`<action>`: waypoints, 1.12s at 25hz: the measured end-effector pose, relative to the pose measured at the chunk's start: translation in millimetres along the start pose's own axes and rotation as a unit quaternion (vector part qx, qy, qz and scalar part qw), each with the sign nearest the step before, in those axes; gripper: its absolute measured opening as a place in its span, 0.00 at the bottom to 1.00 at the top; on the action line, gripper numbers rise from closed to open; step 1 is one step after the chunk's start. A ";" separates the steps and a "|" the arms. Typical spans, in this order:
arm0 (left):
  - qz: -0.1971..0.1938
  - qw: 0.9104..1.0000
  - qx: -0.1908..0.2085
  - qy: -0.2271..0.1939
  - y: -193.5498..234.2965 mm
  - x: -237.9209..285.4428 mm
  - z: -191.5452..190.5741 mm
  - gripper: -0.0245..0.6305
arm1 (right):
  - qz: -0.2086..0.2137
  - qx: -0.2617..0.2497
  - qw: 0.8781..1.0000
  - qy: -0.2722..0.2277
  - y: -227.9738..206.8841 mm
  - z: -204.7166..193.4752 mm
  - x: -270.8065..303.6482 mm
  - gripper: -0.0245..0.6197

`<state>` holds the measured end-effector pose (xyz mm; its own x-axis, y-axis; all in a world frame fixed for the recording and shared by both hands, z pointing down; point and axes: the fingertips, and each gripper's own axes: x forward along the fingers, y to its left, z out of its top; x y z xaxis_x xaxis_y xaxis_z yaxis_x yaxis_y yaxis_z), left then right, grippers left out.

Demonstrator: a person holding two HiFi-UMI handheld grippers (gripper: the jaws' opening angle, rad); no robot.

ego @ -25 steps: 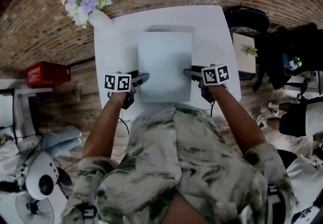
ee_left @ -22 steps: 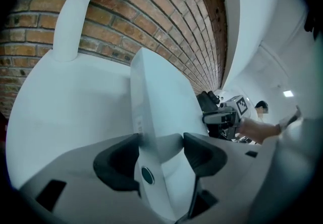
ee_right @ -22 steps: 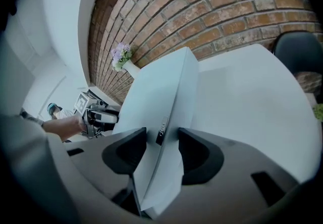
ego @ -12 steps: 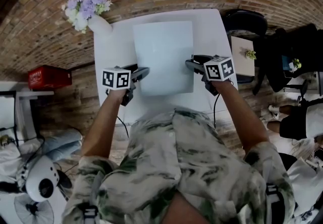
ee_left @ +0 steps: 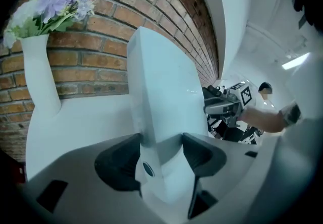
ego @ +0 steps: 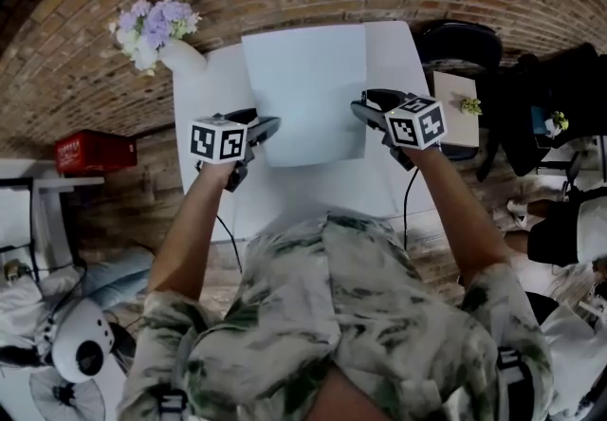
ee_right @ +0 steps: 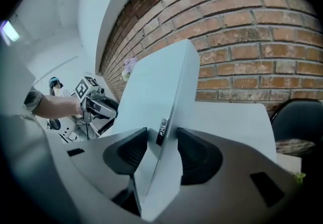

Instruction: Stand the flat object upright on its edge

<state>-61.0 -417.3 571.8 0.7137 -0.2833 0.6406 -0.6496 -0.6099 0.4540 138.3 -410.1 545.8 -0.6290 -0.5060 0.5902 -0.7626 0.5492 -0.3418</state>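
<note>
Object: flat object (ego: pixel 305 92), a pale, thin rectangular slab with smooth faces and square edges.
Location: held over the white surface (ego: pixel 204 97), between the two tools and tilted. I cannot tell whether its far edge touches the surface.
Left tool (ee_left: pixel 160 142): jaws pinch the slab's left side edge, one pad on each face.
Right tool (ee_right: pixel 161 137): jaws pinch the opposite side edge the same way.
Stiffness (judged): rigid. It shows no sag or bend between the two grips.
Weight (judged): light to moderate. Two edge pinches carry it.
Surface finish (judged): slick, faint sheen. It could slide in the pads if the squeeze eases.
Grip points: the paired side edges suit it and leave the bottom edge free to seat.
Risk: a narrow edge gives little footing, so it may tip. The vase (ego: pixel 180 54) stands near the back-left corner.
</note>
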 end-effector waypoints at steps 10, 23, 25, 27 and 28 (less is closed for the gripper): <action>0.026 0.999 0.038 -0.004 -4.5 26.3 44.5 0.45 | -0.021 -0.043 0.999 -0.013 -41.3 29.0 -9.9 0.35; 0.078 0.994 0.073 -0.019 14.8 60.5 104.6 0.44 | -0.052 -0.112 0.992 -0.029 -100.9 77.5 6.8 0.34; 0.085 0.993 0.077 -0.023 18.1 68.5 112.9 0.44 | -0.059 -0.129 0.989 -0.036 -111.2 86.4 9.0 0.34; 0.094 0.992 0.082 -0.025 22.1 76.0 121.3 0.44 | -0.064 -0.142 0.987 -0.042 -121.1 94.2 11.8 0.33; 0.099 0.991 0.085 -0.024 24.7 79.5 125.6 0.43 | -0.067 -0.147 0.986 -0.043 -125.8 97.4 13.8 0.33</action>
<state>12.6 -547.8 556.2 0.5916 -0.4420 0.6743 -0.7270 -0.6541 0.2090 210.9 -551.0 525.7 -0.5465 -0.6347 0.5463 -0.7704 0.6368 -0.0308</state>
